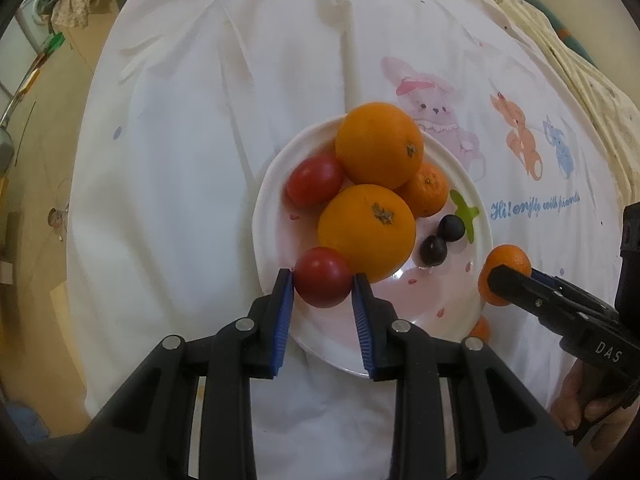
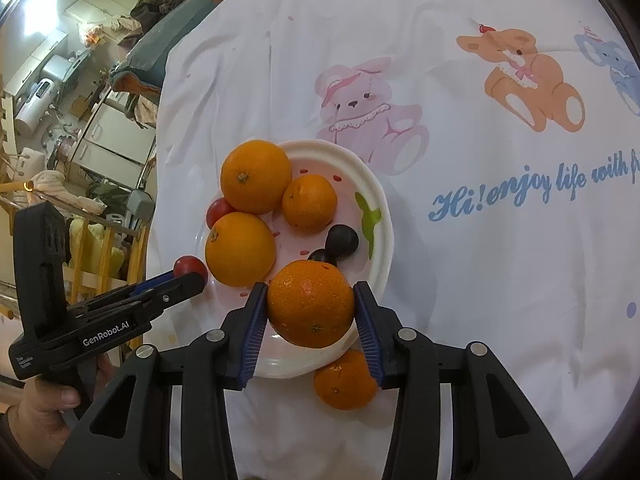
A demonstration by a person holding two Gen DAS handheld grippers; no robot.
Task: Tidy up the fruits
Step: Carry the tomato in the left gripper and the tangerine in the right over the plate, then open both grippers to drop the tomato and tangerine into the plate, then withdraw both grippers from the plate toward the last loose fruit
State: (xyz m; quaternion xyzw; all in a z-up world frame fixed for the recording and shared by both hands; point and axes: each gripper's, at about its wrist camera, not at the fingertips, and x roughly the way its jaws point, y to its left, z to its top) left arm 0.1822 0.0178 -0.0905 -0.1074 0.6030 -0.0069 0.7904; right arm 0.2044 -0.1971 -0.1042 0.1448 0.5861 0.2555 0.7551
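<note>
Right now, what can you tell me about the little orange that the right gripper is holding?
The mandarin is round, bright orange, with dimpled, slightly shiny peel and small dark specks. The right gripper pinches it between its blue pads, one on each side, above the near rim of the white plate. Another mandarin lies on the cloth just beneath.

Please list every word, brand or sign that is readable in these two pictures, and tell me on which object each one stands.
"GenRobot.AI": white letters on the side of the black left gripper.
"DAS": white letters on the black right gripper.
"Hi!enjoy life with fri...": blue script printed on the white cartoon-animal cloth, cut off at the picture edge.
Small white mark near the left gripper's handle: too small to read.
</note>
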